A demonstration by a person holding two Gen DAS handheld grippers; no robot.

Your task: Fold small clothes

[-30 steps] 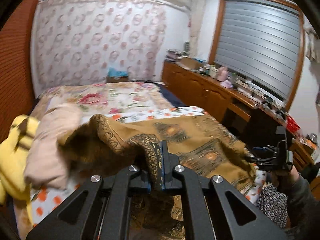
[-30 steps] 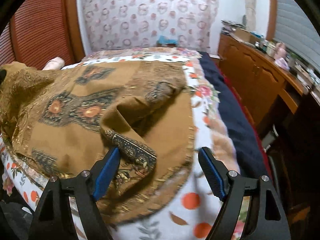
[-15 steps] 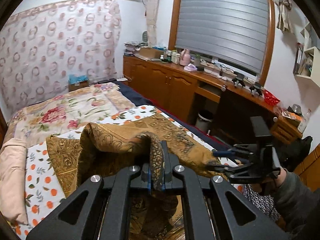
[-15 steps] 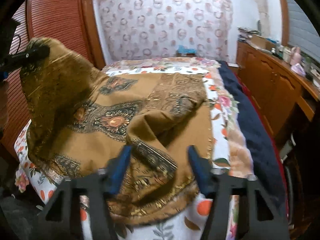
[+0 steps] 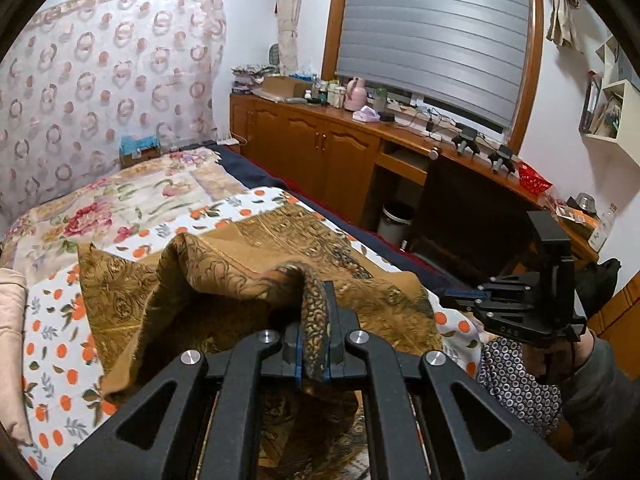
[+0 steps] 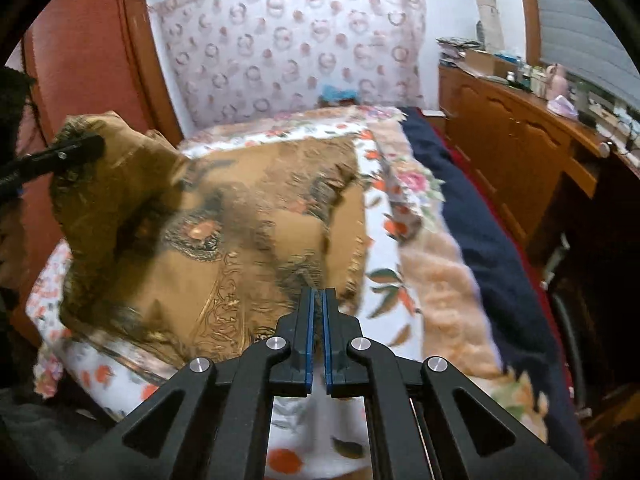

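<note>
A: Bedroom, with a bed (image 5: pixel 52 344) under an orange-dotted sheet and wooden cupboards (image 5: pixel 320 152) along the window wall. Where's the cloth?

B: The brown patterned cloth (image 5: pixel 240 264) lies partly spread across the bed. One end is lifted off it, bunched up in the left gripper (image 5: pixel 314 340), whose jaws are clamped tight on a thick roll of fabric.

A: And the right gripper (image 6: pixel 319 300)?

B: Its jaws have just been closing and now stand nearly together, tips right at the fringed near edge of the cloth. I see no fabric between the blue pads lower down. Whether the tips caught the edge, I cannot tell; that view is blurred.

A: So what could go wrong?

B: If the right side pinched only fringe, or nothing, a pull would leave that corner on the sheet, and the fold would come out crooked. The left holds a wad, not a clean corner, so the layers may twist. The cloth also looks loose and slippery, so a quick tug might drag the whole piece toward the edge of the bed.
</note>
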